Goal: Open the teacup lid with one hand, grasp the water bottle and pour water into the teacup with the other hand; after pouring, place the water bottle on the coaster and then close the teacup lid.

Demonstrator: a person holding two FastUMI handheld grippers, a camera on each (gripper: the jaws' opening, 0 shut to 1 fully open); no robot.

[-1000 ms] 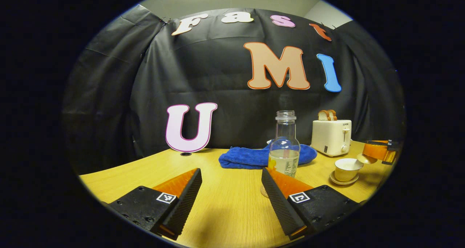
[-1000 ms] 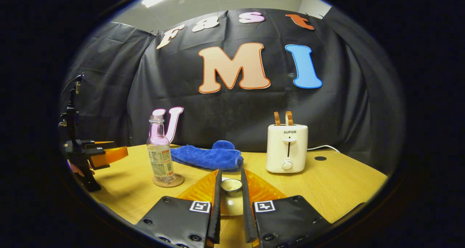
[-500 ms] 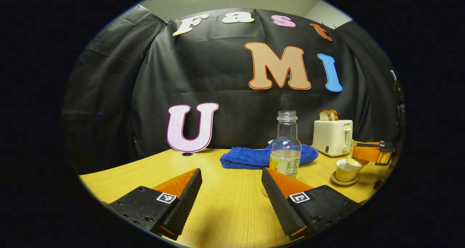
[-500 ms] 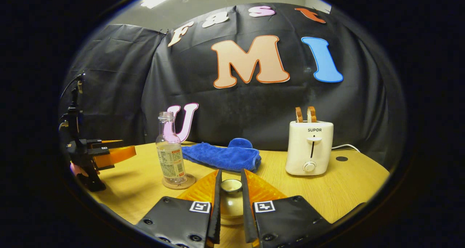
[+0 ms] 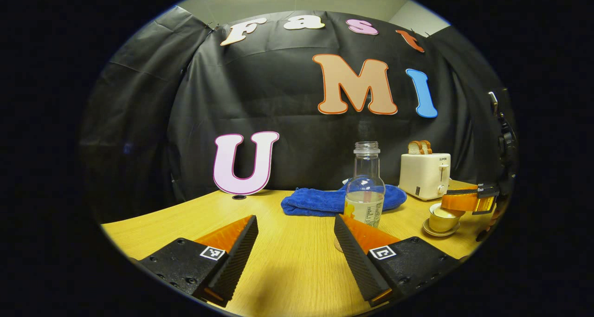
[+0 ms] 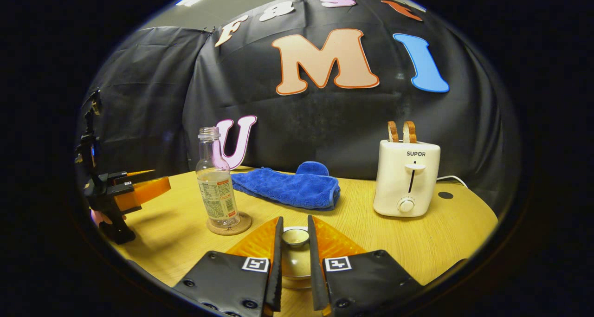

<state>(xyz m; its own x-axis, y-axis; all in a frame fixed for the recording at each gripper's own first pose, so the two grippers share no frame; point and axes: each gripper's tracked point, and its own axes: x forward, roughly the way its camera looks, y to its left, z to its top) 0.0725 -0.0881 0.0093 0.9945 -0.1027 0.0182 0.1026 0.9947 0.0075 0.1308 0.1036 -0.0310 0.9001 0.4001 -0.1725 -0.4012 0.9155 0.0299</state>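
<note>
Right gripper (image 6: 293,242) clamps the lid (image 6: 295,236) over the teacup (image 5: 442,217); left gripper (image 5: 296,236) gapes beside the bottle (image 5: 364,191) on its coaster (image 6: 229,225)

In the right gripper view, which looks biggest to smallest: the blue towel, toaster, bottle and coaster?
1. Blue towel, widest.
2. Toaster.
3. Bottle; taller but slimmer than the toaster, so that pair is unsure.
4. Coaster, smallest.

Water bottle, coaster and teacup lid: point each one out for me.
water bottle (image 6: 218,187): right gripper view, on its labelled body.
coaster (image 6: 242,225): right gripper view, on the bare rim right of the bottle's base.
teacup lid (image 6: 295,237): right gripper view, on its knob between the fingers.
</note>
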